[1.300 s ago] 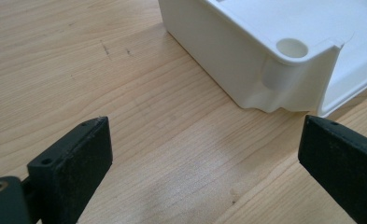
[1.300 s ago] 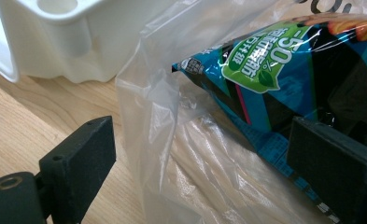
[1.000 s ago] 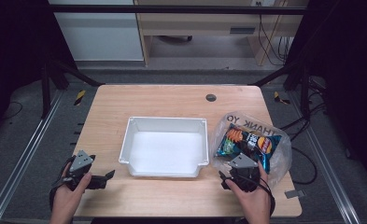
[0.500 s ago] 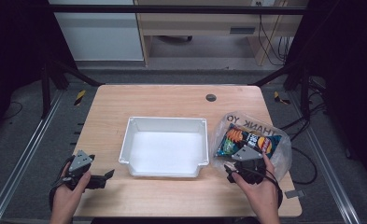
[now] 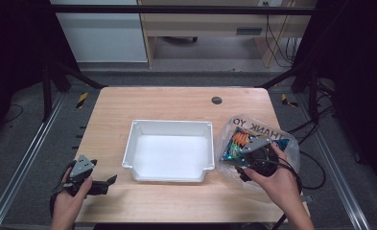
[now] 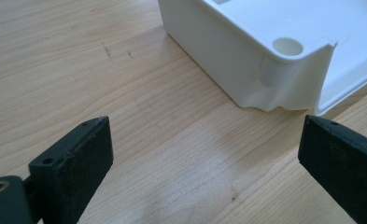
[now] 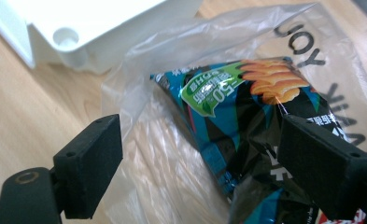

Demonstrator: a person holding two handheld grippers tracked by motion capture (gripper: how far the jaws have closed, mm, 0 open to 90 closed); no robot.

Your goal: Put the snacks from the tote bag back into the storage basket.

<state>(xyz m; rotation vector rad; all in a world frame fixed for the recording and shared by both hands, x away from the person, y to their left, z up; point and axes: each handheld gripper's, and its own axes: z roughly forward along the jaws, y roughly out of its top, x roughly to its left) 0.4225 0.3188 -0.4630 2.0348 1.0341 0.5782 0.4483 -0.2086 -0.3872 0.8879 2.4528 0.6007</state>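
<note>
**Right gripper advanced onto the snack bag; left gripper parked**

Since the earlier frames my right gripper (image 5: 243, 160) has moved forward from the table's near edge and now sits over the near part of the clear plastic bag (image 5: 282, 143), which lies along the table's (image 5: 176, 103) right edge, just beside the right wall of the white bin (image 5: 169, 125). My left gripper (image 5: 97, 184) has kept its place near the near-left corner, and the bin has not shifted.

In the right gripper view my jaws are spread wide with nothing between the pads pinched: one stands at the bag's open film edge, the other over the teal-and-black chip packet (image 7: 246, 112) inside the bag. The bag's printed lettering shows through the film beyond the packet. In the left gripper view my jaws are likewise released, straddling bare wood, with the bin's near-left corner (image 6: 284, 70) ahead and apart from them.

I judge the step in hand to be the approach for a grasp on the packet, or on the bag around it; the bin is empty, so nothing has been transferred yet. The next move calls for lowering the right jaws so that the packet, not merely loose film, lies between them before closing. Slippery film may slide out of the pinch. The left gripper could steady the bag's mouth.
</note>
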